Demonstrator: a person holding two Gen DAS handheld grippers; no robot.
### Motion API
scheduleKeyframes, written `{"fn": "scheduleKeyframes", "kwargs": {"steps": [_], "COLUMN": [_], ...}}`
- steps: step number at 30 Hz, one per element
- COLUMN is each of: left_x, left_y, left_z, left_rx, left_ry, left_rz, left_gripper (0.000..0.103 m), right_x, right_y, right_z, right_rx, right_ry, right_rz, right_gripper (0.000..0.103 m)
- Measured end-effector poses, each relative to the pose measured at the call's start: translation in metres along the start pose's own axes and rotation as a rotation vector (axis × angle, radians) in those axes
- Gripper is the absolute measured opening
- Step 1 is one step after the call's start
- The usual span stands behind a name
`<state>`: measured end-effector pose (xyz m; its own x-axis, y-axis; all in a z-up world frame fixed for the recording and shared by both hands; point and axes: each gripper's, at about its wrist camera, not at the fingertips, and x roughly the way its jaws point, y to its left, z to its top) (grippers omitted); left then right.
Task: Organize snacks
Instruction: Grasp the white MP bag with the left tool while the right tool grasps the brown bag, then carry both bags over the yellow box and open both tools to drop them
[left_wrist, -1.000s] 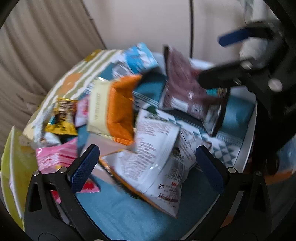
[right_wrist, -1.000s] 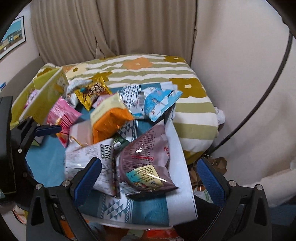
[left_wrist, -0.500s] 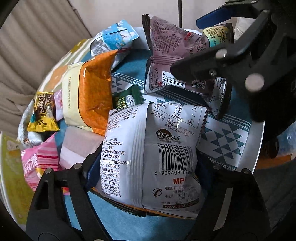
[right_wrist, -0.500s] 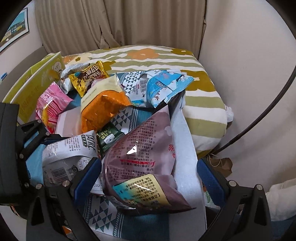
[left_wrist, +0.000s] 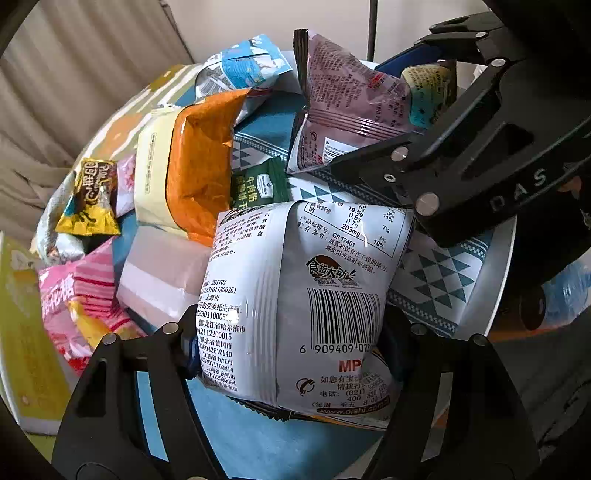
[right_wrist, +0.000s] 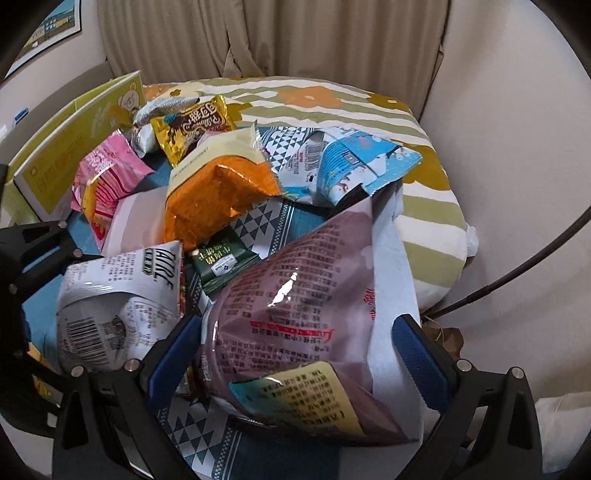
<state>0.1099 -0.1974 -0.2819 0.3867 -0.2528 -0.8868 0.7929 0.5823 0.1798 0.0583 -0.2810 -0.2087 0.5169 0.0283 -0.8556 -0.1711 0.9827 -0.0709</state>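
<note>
Both hand-held grippers have come forward into the pile since the earlier frame. Nothing looks sorted yet; snacks lie heaped on the bench (left_wrist: 498, 295). Left hand-held gripper (left_wrist: 291, 343) pinches the white bag (left_wrist: 306, 288). Right hand-held gripper (right_wrist: 295, 347) stands spread around the purple bag (right_wrist: 295, 306).

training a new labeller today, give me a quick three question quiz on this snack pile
1. True or false: the left gripper has its jaws around the white crinkly snack bag with a barcode.
2. Which packet lies between the right gripper's jaws? A) glossy orange foil bag B) mauve plastic snack bag C) small dark green packet
3. Fill in: the small dark green packet lies just in front of the ____ foil bag.

Key: 1 true; 2 B; 3 orange
</note>
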Motion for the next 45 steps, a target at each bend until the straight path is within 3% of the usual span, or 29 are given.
{"fn": "scheduleKeyframes", "kwargs": {"steps": [2,3,4,6,16,26,35,39,45], "left_x": [-0.002,-0.004,-0.005,-0.012,-0.061,-0.145,-0.205,-0.216,-0.21], "left_y": [0.0,0.001,0.001,0.001,0.012,0.085,0.186,0.234,0.298], "left_z": [-0.002,-0.002,-0.003,-0.008,-0.003,-0.013,-0.07,-0.099,-0.145], "left_rx": [-0.008,-0.014,-0.019,-0.029,-0.087,-0.278,-0.443,-0.49,-0.56], "left_ry": [0.0,-0.001,-0.005,-0.013,-0.083,-0.174,-0.18,-0.175,-0.129], "left_rz": [0.0,0.0,0.0,0.005,0.042,0.116,0.243,0.294,0.307], "left_gripper": [0.068,0.068,0.068,0.068,0.068,0.068,0.068,0.068,0.068], "right_x": [-0.001,-0.002,-0.002,-0.005,-0.051,-0.118,-0.145,-0.141,-0.113], "right_y": [0.001,0.001,0.0,-0.002,-0.003,0.031,0.114,0.16,0.222], "right_z": [0.0,0.0,0.0,0.0,0.01,0.066,0.141,0.171,0.205], "right_rx": [-0.005,-0.004,0.002,0.021,0.047,0.011,-0.034,-0.051,-0.048], "right_ry": [-0.003,0.003,0.007,0.014,-0.05,-0.182,-0.282,-0.297,-0.267], "right_rz": [0.006,0.015,0.02,0.043,0.03,0.072,0.202,0.273,0.345], "right_gripper": [0.091,0.079,0.077,0.058,0.056,0.056,0.056,0.056,0.056]}}
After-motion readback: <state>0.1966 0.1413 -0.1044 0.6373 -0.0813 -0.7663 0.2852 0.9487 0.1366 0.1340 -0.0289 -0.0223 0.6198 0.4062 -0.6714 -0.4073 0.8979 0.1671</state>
